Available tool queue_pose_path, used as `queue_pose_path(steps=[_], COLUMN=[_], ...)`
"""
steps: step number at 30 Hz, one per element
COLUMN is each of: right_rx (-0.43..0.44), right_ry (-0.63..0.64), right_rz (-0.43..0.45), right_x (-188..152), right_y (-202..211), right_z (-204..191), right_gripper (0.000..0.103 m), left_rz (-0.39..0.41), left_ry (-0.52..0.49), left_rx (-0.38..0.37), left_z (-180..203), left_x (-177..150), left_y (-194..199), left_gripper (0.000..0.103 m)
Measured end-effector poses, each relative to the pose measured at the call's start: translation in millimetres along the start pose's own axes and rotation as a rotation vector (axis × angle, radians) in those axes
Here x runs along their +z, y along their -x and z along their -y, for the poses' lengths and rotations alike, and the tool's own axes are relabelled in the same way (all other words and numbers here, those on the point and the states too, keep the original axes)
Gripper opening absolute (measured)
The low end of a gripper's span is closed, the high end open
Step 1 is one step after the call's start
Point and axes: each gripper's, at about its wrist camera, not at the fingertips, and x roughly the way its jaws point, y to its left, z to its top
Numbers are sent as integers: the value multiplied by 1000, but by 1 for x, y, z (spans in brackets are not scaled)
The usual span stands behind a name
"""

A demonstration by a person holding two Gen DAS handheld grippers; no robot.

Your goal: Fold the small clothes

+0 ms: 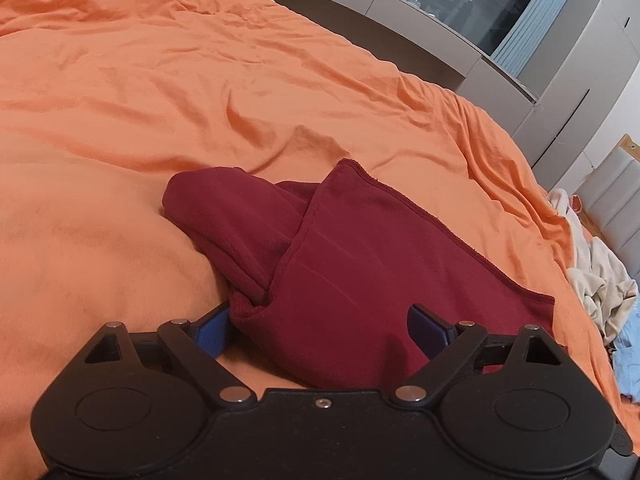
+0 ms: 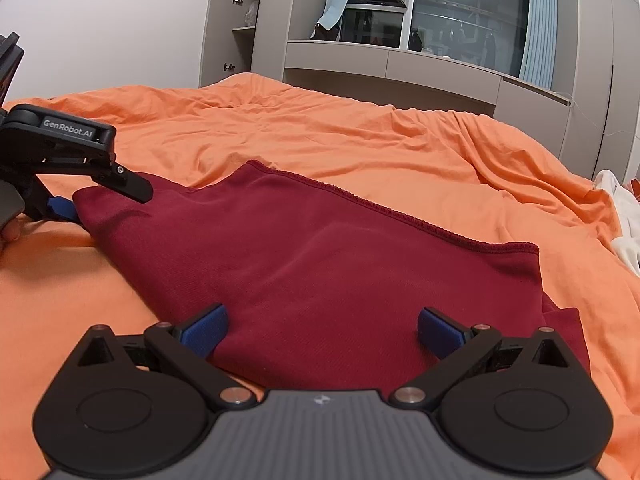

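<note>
A dark red garment [image 1: 352, 276] lies on the orange bed cover [image 1: 160, 100], its left part folded over into a bunched flap. My left gripper [image 1: 320, 326] is low over the garment's near corner with its jaws wide apart. The cloth lies between the blue pads [image 1: 212, 330] and is not pinched. In the right wrist view the same garment [image 2: 320, 256] spreads flat. My right gripper [image 2: 322, 330] hovers open over its near edge. The left gripper [image 2: 100, 198] shows at the garment's left corner, one finger above the cloth and one beside it.
A pile of pale and light blue clothes [image 1: 600, 284] lies at the bed's right edge, also visible as white cloth [image 2: 622, 216]. Grey cabinets [image 2: 400, 68] and a dark window [image 2: 460, 20] stand behind the bed. A person's fingertip [image 2: 10, 232] shows at the far left.
</note>
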Motion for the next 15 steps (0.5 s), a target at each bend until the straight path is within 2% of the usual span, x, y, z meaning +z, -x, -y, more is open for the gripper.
queue_pose_path(steps=[4,9,15], right_rx=[-2,-8,-12], right_ry=[2,8,13], right_rz=[1,2,2], right_x=[0,-1,0], right_y=[0,0,0], right_z=[0,-2,-4], right_gripper=[103,103,103], left_rz=[18,31,24], left_ry=[10,40,51], left_rx=[24,42,47], left_z=[-1,-5,-6], left_x=[1,1,4], left_y=[-2,-4,-14], left_gripper=[83,54,53])
